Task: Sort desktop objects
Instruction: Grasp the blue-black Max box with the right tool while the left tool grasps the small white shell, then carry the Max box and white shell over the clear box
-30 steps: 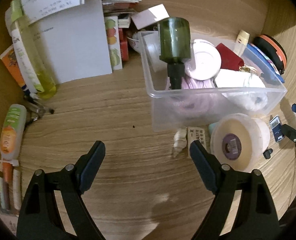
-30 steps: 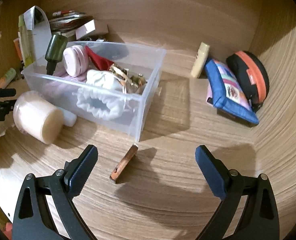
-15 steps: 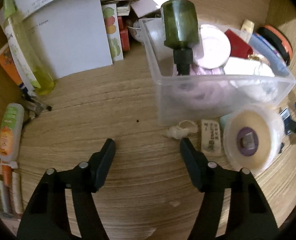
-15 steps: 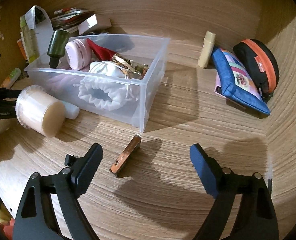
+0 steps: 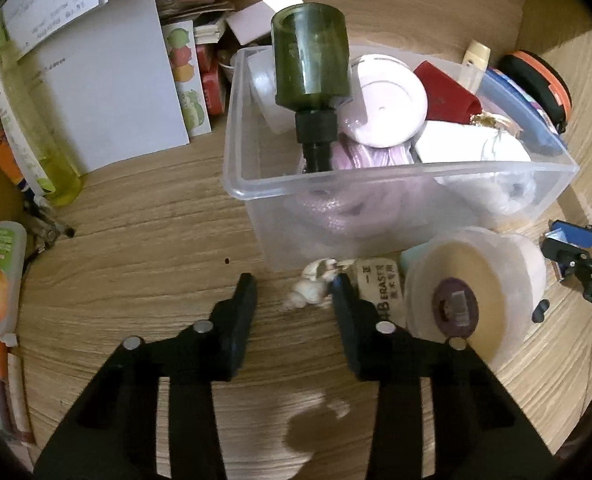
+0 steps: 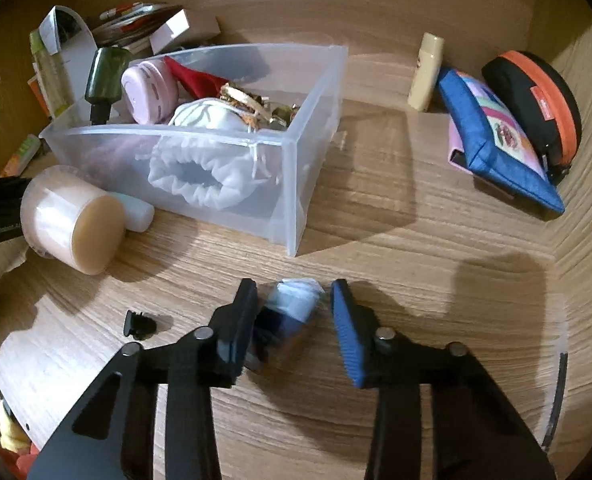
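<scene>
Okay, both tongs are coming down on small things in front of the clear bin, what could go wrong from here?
The left tongs straddle a small seashell beside an eraser; closing may nudge the eraser or pinch the shell off-centre so it slips.

The right tongs flank a small flat item, blurred, touching the left finger only; it may twist out.

The big tape roll lying on its side could roll if bumped.

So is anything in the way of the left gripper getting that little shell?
Nothing visible is. The seashell lies on the desk between the open fingers of the left gripper. The eraser sits just outside the right-hand finger.
</scene>
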The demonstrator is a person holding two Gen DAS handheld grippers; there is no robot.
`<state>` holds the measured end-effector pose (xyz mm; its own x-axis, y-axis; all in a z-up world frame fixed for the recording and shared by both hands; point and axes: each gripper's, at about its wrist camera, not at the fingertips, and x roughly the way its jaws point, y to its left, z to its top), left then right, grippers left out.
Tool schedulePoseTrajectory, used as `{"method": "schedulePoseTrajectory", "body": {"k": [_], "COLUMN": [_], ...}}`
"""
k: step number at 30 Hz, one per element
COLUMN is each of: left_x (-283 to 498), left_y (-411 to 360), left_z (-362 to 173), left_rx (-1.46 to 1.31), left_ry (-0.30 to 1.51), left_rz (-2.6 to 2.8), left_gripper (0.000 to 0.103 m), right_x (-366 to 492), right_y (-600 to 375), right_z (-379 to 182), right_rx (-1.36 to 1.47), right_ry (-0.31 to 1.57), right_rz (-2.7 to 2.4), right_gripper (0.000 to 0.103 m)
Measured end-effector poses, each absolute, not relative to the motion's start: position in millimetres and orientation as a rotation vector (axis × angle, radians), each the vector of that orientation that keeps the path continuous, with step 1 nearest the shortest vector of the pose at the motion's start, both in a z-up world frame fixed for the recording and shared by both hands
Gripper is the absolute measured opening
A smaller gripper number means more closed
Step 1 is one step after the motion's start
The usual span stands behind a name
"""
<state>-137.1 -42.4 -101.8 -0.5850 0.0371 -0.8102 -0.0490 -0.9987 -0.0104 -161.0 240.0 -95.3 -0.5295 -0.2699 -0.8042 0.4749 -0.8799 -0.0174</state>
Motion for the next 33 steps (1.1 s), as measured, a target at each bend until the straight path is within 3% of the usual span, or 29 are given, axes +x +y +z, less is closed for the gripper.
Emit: {"method": "schedulePoseTrajectory", "body": {"k": [3,15,33], "left_x": [-138.0,-118.6,-88.3], "left_y": [-44.8,-47.9,-46.4], "left_z": [-100.6,-94.4,-48.6], "left_rx": [-1.393,-1.358,-1.161], "left_ry": [0.015,-0.082,-0.176], "left_rz": [2.771,2.791,2.892], "left_gripper": [0.029,0.013,0.013], "right_x": [-160.8,-149.7,-142.7], "right_y": [242.9,256.2,258.8], "right_z": [-95.3,-81.9,-41.8], "right_rx": [1.199,1.142,0.997], "right_ry": [0.31,0.273,0.234], "right_rz": [-2.408,-2.429,-2.504], "right_gripper": [0.027,0.025,0.025]}}
